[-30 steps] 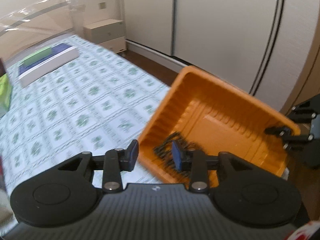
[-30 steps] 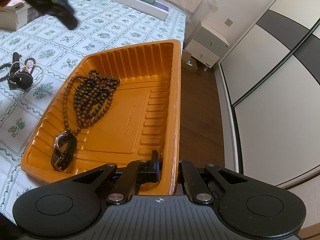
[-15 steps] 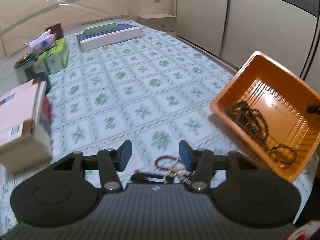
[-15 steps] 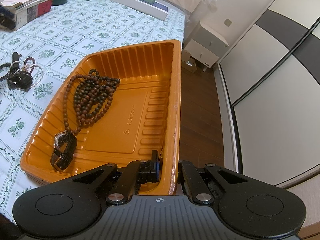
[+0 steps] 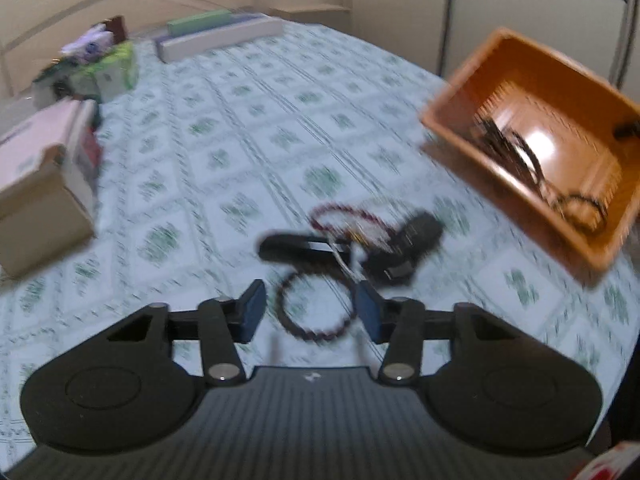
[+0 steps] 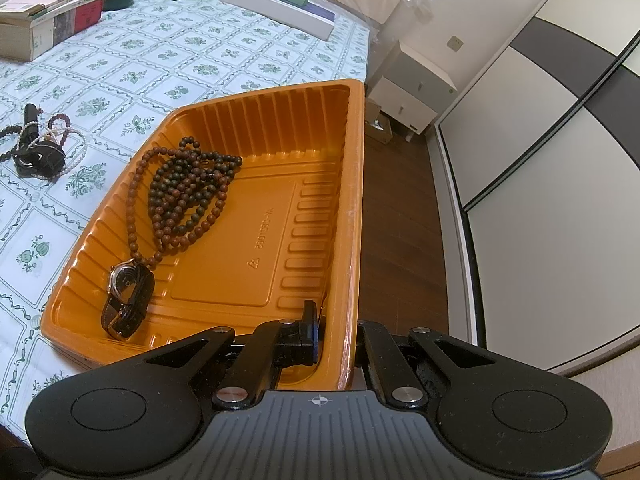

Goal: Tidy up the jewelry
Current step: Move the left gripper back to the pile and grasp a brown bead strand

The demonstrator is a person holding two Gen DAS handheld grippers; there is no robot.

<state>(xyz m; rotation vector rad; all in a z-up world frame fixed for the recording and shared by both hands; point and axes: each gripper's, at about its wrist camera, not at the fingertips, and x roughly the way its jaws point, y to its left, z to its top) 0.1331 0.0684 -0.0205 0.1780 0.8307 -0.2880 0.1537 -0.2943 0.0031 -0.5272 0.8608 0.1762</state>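
Note:
An orange tray (image 6: 352, 200) sits at the bed's edge, tilted; it also shows in the left wrist view (image 5: 472, 136). In it lie brown bead necklaces (image 6: 180, 196) and a black watch (image 6: 128, 292). My right gripper (image 6: 338, 332) is shut on the tray's near rim. A jewelry pile lies on the patterned sheet: a dark bead bracelet (image 5: 314, 308), a red bead bracelet (image 5: 344, 216), a pearl strand and black items (image 5: 404, 248); it also shows in the right wrist view (image 6: 40, 148). My left gripper (image 5: 310, 312) is open and empty, just above the dark bracelet.
Boxes (image 5: 44, 176) stand at the left of the bed, green packs (image 5: 108, 68) and a long flat box (image 5: 220, 36) at the far end. The floor (image 6: 400, 200), a nightstand (image 6: 412, 92) and wardrobe doors lie beyond the tray.
My left gripper has swung away from the tray, down over the jewelry pile on the sheet. The right gripper has kept its hold on the tray rim.

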